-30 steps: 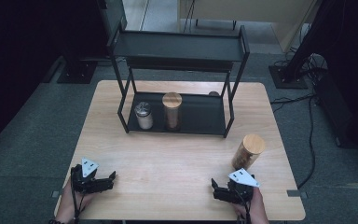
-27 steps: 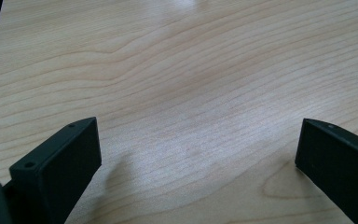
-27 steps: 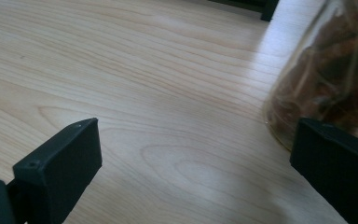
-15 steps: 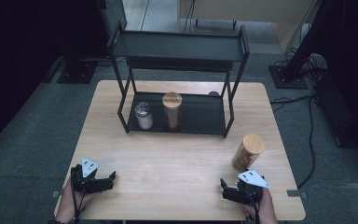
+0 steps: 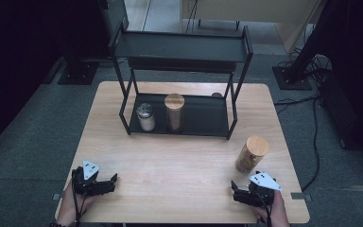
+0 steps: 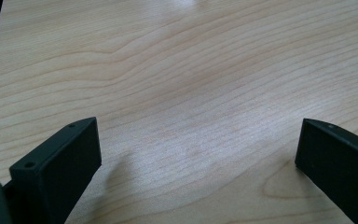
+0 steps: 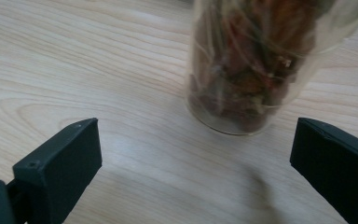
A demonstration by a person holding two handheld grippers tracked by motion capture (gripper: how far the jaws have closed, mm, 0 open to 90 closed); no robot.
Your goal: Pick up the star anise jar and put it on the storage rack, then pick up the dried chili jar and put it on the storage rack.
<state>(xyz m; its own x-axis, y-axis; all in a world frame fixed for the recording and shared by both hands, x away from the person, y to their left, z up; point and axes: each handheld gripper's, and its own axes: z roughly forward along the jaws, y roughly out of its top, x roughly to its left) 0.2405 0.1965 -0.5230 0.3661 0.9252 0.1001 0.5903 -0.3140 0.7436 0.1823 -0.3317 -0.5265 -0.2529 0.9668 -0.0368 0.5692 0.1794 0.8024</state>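
Note:
A clear jar with a wooden lid (image 5: 250,154) stands on the right side of the wooden table (image 5: 179,161); it holds brownish dried pieces. My right gripper (image 5: 235,191) lies open near the front edge, just short of that jar. In the right gripper view the jar (image 7: 256,65) stands ahead of the open right gripper (image 7: 193,154), a little right of centre and not between the jaws. My left gripper (image 5: 112,183) rests open at the front left. The left gripper (image 6: 196,154) has only bare wood between its jaws.
A black two-tier rack (image 5: 203,116) stands at the back of the table. Its lower shelf holds a tall wooden-lidded jar (image 5: 175,112) and a small metal-lidded jar (image 5: 145,117). Cables (image 5: 307,101) lie on the floor to the right.
My right gripper has drawn back a little toward the front right edge, away from the jar. The left gripper has stayed put.

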